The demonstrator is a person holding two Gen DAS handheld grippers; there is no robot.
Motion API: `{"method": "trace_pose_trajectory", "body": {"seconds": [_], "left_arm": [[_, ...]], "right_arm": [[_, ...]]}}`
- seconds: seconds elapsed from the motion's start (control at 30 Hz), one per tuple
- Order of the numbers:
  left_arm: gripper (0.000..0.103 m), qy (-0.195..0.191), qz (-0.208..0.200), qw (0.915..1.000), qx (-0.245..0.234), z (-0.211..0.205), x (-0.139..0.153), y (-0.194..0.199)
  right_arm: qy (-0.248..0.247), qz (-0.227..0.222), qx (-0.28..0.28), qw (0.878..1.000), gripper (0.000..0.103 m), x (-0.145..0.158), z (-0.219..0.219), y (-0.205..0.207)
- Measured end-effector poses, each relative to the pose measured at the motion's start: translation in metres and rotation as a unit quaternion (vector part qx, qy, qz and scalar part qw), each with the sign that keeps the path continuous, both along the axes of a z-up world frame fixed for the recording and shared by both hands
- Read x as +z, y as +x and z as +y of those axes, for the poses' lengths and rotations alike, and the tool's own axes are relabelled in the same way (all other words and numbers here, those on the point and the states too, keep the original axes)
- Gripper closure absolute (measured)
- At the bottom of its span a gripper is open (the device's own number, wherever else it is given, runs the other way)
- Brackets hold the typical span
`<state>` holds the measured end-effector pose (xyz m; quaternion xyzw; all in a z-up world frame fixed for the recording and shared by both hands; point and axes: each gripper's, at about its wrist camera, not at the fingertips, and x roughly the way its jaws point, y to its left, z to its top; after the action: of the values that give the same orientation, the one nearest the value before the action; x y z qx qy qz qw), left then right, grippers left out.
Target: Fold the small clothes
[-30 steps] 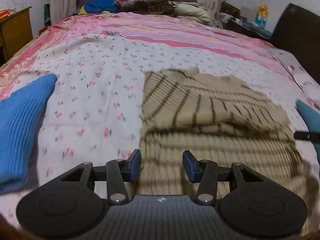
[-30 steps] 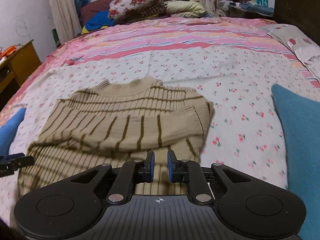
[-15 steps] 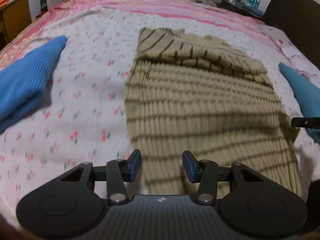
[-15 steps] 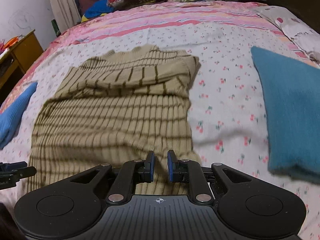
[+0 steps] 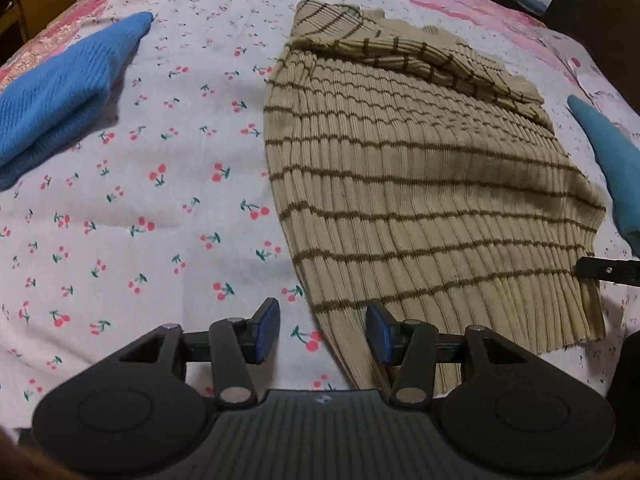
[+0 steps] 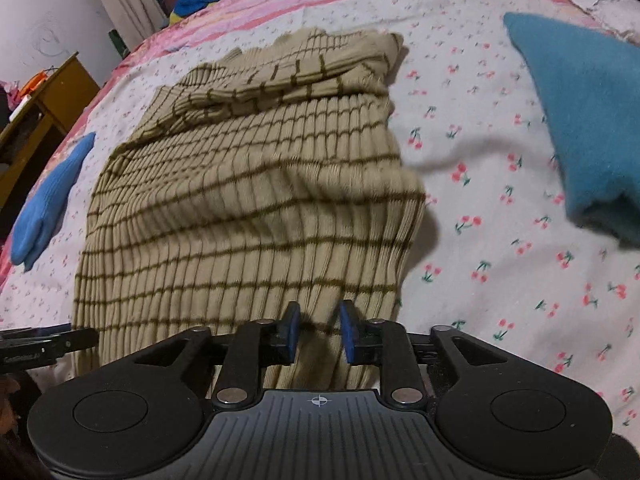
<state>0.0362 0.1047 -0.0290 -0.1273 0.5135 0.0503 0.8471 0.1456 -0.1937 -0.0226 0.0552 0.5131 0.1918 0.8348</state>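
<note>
Beige striped sweater [image 5: 420, 184] flat on the bed [image 5: 132, 184], both tongs at its near hem.

Left tongs [image 5: 323, 332] stand wide apart over the sweater's near left corner, one pad above the cherry-print sheet, the other above the knit, gripping nothing. Right tongs [image 6: 319, 332] are parted a little, the hem's right part bunched up between the pads; whether they pinch it I cannot tell. Farther off, the sleeves lie folded across the sweater's chest. A blue knit [image 5: 56, 92] lies apart on the left, a teal one [image 6: 588, 120] on the right. Beyond, a wooden cabinet [image 6: 52, 100] stands beside the bed.
</note>
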Motion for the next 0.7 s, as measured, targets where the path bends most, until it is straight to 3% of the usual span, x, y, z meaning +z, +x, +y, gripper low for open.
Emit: {"method": "trace_pose_trajectory", "body": {"seconds": [0.17,0.33,0.47,0.7], "left_arm": [[0.047,-0.005,0.002,1.0,-0.001,-0.006,0.0,0.001],[0.047,-0.042,-0.01,0.999,-0.011,-0.014,0.002,-0.004],[0.059,-0.049,-0.013,0.9986,-0.012,-0.015,0.001,-0.005],[0.06,-0.065,-0.013,0.9978,-0.001,-0.011,-0.002,-0.006]], "right_arm": [[0.001,0.004,0.009,1.0,0.079,-0.005,0.001,0.0],[0.006,0.003,0.005,1.0,0.079,-0.003,-0.002,-0.001],[0.003,0.003,0.003,1.0,0.079,-0.003,-0.005,-0.005],[-0.002,0.006,-0.009,1.0,0.079,-0.001,-0.013,-0.011]]}}
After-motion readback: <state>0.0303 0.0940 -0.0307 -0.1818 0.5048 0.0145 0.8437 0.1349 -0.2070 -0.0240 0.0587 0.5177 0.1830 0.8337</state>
